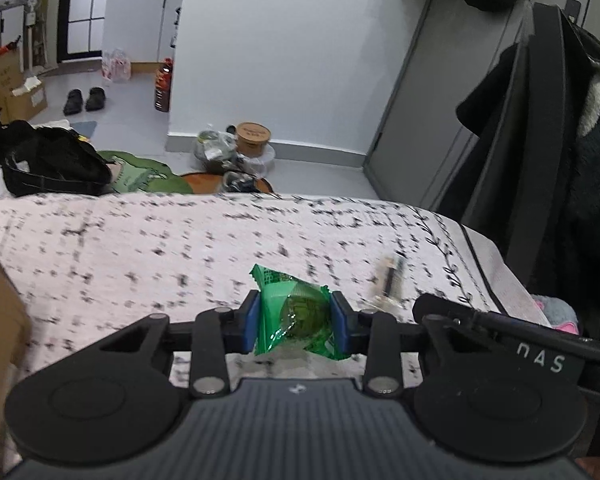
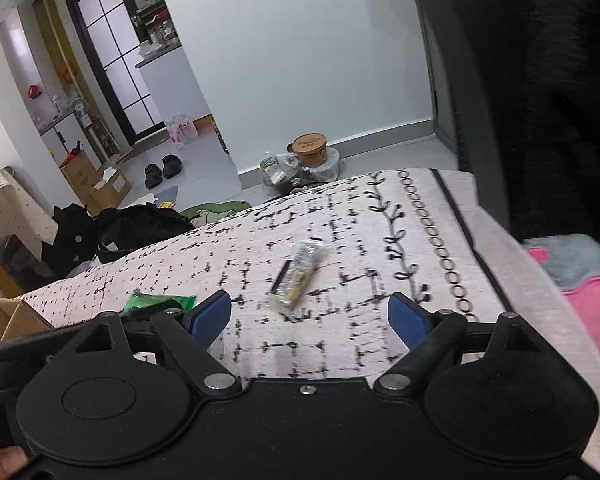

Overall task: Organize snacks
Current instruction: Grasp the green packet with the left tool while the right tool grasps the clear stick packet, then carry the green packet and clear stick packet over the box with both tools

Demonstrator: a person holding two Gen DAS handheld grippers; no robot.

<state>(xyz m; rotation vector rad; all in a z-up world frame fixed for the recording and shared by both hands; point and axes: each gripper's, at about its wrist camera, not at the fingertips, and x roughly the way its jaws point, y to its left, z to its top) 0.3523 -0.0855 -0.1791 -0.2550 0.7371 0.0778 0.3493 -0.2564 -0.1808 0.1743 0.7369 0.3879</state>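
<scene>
Patterned cloth [image 2: 340,216] spread over the work surface, bare around both snacks, far edge dropping to the floor. Cardboard box [image 2: 8,316] at the cloth's left edge, contents not visible. Left gripper [image 1: 296,320] clamped on green snack packet [image 1: 296,312], blue pads [image 1: 252,320] pressing both sides. Right gripper [image 2: 310,316] wide apart, holding nothing. Clear-wrapped snack bar [image 2: 296,276] flat on cloth, just beyond the right gripper.

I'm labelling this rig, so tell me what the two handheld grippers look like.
Both the left gripper and the right gripper are matte black, with blue pads on the fingers, silver pivot pins and two round discs on the body. White lettering shows in the left view.
</scene>
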